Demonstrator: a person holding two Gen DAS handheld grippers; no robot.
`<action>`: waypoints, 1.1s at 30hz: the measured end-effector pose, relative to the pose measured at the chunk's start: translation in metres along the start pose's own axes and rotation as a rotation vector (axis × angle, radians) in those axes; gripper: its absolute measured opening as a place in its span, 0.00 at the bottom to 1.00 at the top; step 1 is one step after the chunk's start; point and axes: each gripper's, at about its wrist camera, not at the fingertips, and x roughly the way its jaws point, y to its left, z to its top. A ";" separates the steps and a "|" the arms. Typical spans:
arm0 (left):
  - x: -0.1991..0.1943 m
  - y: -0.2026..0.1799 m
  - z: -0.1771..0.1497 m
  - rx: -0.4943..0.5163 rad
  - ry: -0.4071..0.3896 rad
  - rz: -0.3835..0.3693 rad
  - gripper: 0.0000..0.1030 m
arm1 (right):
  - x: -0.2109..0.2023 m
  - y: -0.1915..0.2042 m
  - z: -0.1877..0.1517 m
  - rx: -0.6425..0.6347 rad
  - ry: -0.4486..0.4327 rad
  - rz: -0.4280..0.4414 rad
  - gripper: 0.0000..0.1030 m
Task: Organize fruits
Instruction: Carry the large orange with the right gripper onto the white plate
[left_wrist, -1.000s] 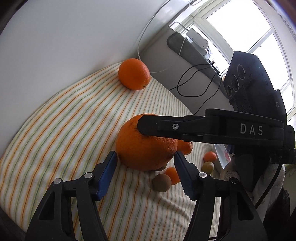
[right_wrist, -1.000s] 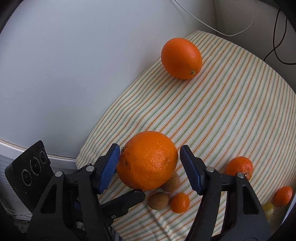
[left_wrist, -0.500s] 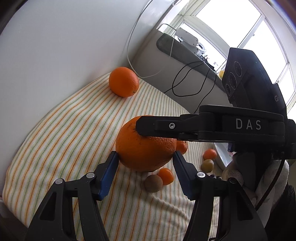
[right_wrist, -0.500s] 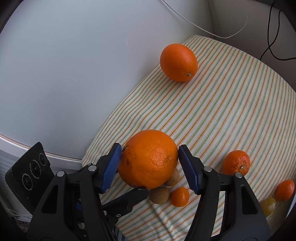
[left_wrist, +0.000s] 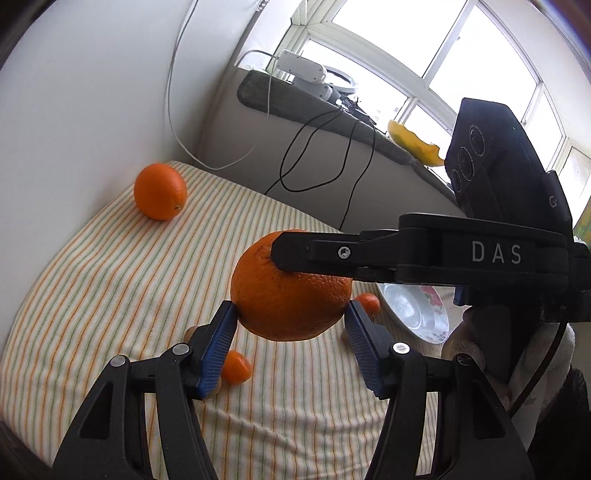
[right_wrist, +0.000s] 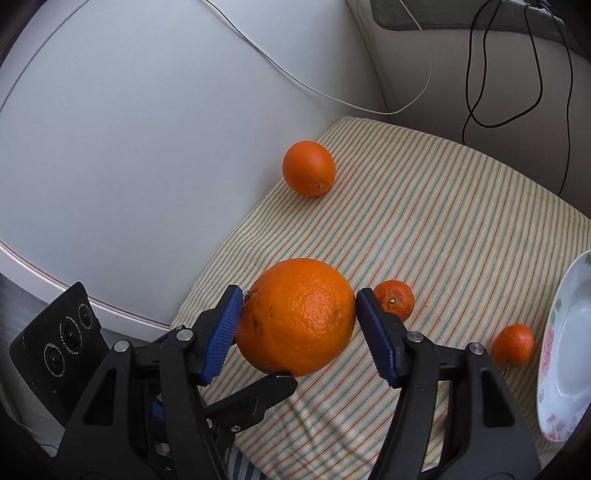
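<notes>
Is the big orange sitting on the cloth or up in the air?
Up in the air. The big orange is pinched between both grippers' blue pads, clear of the striped cloth below.

Bare striped tablecloth (right_wrist: 461, 221) lies open toward the far orange (right_wrist: 308, 168). Mandarins (right_wrist: 394, 299) and a floral plate (right_wrist: 565, 369) crowd the right side.

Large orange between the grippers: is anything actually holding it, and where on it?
Yes. The large round orange is clamped off the striped cloth by both: right gripper and left gripper each press blue pads against its opposite sides.
</notes>
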 end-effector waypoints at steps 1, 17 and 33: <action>0.003 -0.006 0.001 0.012 0.002 -0.007 0.58 | -0.008 -0.006 -0.002 0.010 -0.013 -0.004 0.65; 0.069 -0.111 0.005 0.186 0.090 -0.112 0.58 | -0.092 -0.108 -0.030 0.155 -0.171 -0.076 0.65; 0.161 -0.176 0.011 0.279 0.198 -0.110 0.57 | -0.109 -0.213 -0.045 0.290 -0.242 -0.117 0.65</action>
